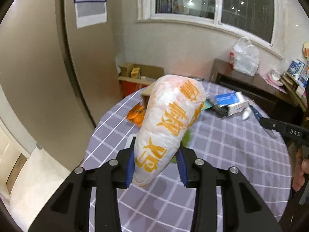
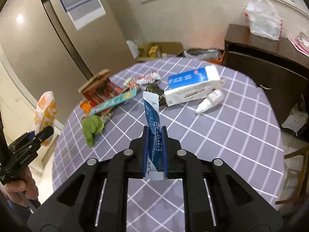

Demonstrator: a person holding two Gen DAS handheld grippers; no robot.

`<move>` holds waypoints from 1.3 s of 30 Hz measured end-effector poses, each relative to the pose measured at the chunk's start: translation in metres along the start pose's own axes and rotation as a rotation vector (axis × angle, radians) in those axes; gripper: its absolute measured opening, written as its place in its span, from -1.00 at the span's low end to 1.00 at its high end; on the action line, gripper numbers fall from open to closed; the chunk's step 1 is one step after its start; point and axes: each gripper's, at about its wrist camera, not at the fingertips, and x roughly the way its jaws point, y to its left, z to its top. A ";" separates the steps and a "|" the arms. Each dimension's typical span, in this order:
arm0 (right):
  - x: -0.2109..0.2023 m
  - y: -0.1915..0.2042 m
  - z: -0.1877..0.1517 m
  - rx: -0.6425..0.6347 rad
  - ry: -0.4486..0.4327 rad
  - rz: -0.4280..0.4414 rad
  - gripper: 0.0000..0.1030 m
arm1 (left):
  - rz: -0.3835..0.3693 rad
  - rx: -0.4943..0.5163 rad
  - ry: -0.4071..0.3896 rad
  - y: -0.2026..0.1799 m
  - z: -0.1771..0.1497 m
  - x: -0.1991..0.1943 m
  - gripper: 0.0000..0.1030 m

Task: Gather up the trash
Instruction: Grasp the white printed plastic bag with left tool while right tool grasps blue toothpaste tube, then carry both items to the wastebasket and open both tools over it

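My left gripper [image 1: 157, 145] is shut on a white plastic bag with orange characters [image 1: 170, 123], held above the near left part of the round table [image 1: 231, 154]; it also shows in the right wrist view [image 2: 45, 114]. My right gripper [image 2: 155, 129] is shut on a blue and white sachet [image 2: 152, 114], held above the table [image 2: 222, 135]. Trash lies on the table: a green rag [image 2: 92, 125], a teal wrapper [image 2: 114, 101], a red and brown carton [image 2: 98, 89], red and white wrappers [image 2: 144, 79], a blue and white box [image 2: 193, 87] and a small white bottle [image 2: 210, 100].
A dark wooden cabinet [image 2: 266, 58] stands behind the table at the right with a white plastic bag [image 2: 262, 17] on it. Cardboard boxes [image 2: 160, 49] sit on the floor by the far wall. A large beige appliance [image 2: 38, 38] is at the left.
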 end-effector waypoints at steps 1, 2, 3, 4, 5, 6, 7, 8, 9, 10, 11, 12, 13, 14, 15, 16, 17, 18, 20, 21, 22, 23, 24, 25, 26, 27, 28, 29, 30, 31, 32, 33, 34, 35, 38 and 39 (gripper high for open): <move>-0.010 -0.002 0.001 0.004 -0.019 0.003 -0.76 | -0.010 0.006 -0.008 -0.006 0.003 -0.003 -0.29; -0.019 -0.004 0.001 0.008 -0.035 0.005 -0.76 | -0.020 0.012 -0.017 -0.013 0.006 -0.007 -0.29; -0.026 -0.006 0.002 0.012 -0.048 0.007 -0.76 | -0.034 0.018 -0.027 -0.023 0.010 -0.010 -0.29; -0.034 -0.008 0.003 0.015 -0.063 0.009 -0.76 | -0.050 0.021 -0.036 -0.031 0.013 -0.013 -0.29; -0.042 -0.010 0.004 0.017 -0.079 0.009 -0.76 | -0.060 0.024 -0.042 -0.039 0.016 -0.015 -0.29; -0.054 -0.014 0.006 0.021 -0.102 0.005 -0.76 | -0.075 0.031 -0.050 -0.049 0.020 -0.017 -0.29; -0.060 -0.017 0.006 0.024 -0.114 0.001 -0.76 | -0.087 0.040 -0.058 -0.060 0.023 -0.018 -0.29; -0.068 -0.021 0.007 0.030 -0.128 -0.003 -0.76 | -0.098 0.048 -0.065 -0.069 0.026 -0.019 -0.29; -0.080 -0.027 0.008 0.042 -0.148 -0.007 -0.76 | -0.117 0.060 -0.073 -0.082 0.030 -0.020 -0.29; -0.087 -0.031 0.007 0.049 -0.159 -0.011 -0.76 | -0.131 0.069 -0.079 -0.091 0.033 -0.021 -0.29; -0.094 -0.037 0.007 0.056 -0.173 -0.019 -0.76 | -0.143 0.079 -0.084 -0.101 0.035 -0.022 -0.29; -0.104 -0.045 0.007 0.067 -0.188 -0.033 -0.76 | -0.160 0.092 -0.089 -0.112 0.037 -0.023 -0.29; -0.112 -0.052 0.006 0.080 -0.200 -0.042 -0.76 | -0.177 0.103 -0.093 -0.122 0.039 -0.024 -0.29; -0.118 -0.057 0.006 0.089 -0.210 -0.050 -0.76 | -0.200 0.114 -0.097 -0.134 0.040 -0.025 -0.29; -0.127 -0.065 0.004 0.102 -0.223 -0.066 -0.76 | -0.214 0.121 -0.100 -0.142 0.042 -0.025 -0.29; -0.133 -0.072 0.003 0.114 -0.233 -0.080 -0.76 | -0.230 0.130 -0.101 -0.152 0.043 -0.026 -0.29; -0.139 -0.079 0.001 0.126 -0.241 -0.091 -0.76 | -0.251 0.144 -0.100 -0.165 0.043 -0.025 -0.29; -0.147 -0.089 -0.002 0.144 -0.251 -0.103 -0.75 | -0.265 0.154 -0.098 -0.176 0.044 -0.025 -0.29; -0.160 -0.106 -0.008 0.169 -0.268 -0.135 -0.76 | -0.297 0.174 -0.091 -0.195 0.043 -0.024 -0.29; -0.163 -0.113 -0.010 0.180 -0.272 -0.147 -0.75 | -0.319 0.187 -0.082 -0.209 0.042 -0.021 -0.29; -0.168 -0.121 -0.014 0.194 -0.275 -0.159 -0.75 | -0.341 0.198 -0.070 -0.220 0.041 -0.019 -0.29; -0.173 -0.133 -0.019 0.214 -0.276 -0.180 -0.75 | -0.356 0.206 -0.061 -0.228 0.040 -0.017 -0.29; -0.177 -0.141 -0.023 0.227 -0.275 -0.194 -0.75 | -0.377 0.217 -0.047 -0.241 0.038 -0.013 -0.29; -0.179 -0.152 -0.028 0.246 -0.272 -0.210 -0.75 | -0.393 0.229 -0.033 -0.252 0.036 -0.009 -0.29; -0.181 -0.162 -0.033 0.266 -0.268 -0.225 -0.75 | -0.410 0.242 -0.016 -0.264 0.034 -0.004 -0.29; -0.183 -0.175 -0.040 0.293 -0.261 -0.245 -0.75 | -0.432 0.257 0.008 -0.278 0.030 0.002 -0.29; -0.185 -0.186 -0.046 0.316 -0.256 -0.260 -0.75 | -0.447 0.267 0.025 -0.287 0.027 0.006 -0.29; -0.188 -0.196 -0.052 0.337 -0.252 -0.273 -0.75 | -0.460 0.279 0.042 -0.296 0.023 0.011 -0.30; -0.189 -0.211 -0.061 0.368 -0.243 -0.292 -0.75 | -0.471 0.296 0.062 -0.309 0.019 0.016 -0.29; -0.190 -0.220 -0.067 0.389 -0.236 -0.302 -0.75 | -0.485 0.314 0.087 -0.323 0.013 0.023 -0.29; -0.189 -0.227 -0.073 0.407 -0.230 -0.308 -0.75 | -0.491 0.325 0.100 -0.331 0.010 0.027 -0.29; -0.189 -0.238 -0.080 0.432 -0.221 -0.317 -0.75 | -0.500 0.340 0.120 -0.343 0.004 0.033 -0.29; -0.188 -0.247 -0.086 0.452 -0.213 -0.326 -0.75 | -0.507 0.355 0.140 -0.354 -0.002 0.038 -0.29; -0.187 -0.254 -0.092 0.469 -0.206 -0.331 -0.75 | -0.512 0.365 0.154 -0.362 -0.006 0.041 -0.29; -0.182 -0.278 -0.110 0.521 -0.182 -0.340 -0.75 | -0.526 0.401 0.199 -0.394 -0.021 0.053 -0.29; -0.181 -0.283 -0.113 0.533 -0.175 -0.343 -0.75 | -0.531 0.413 0.216 -0.405 -0.026 0.058 -0.29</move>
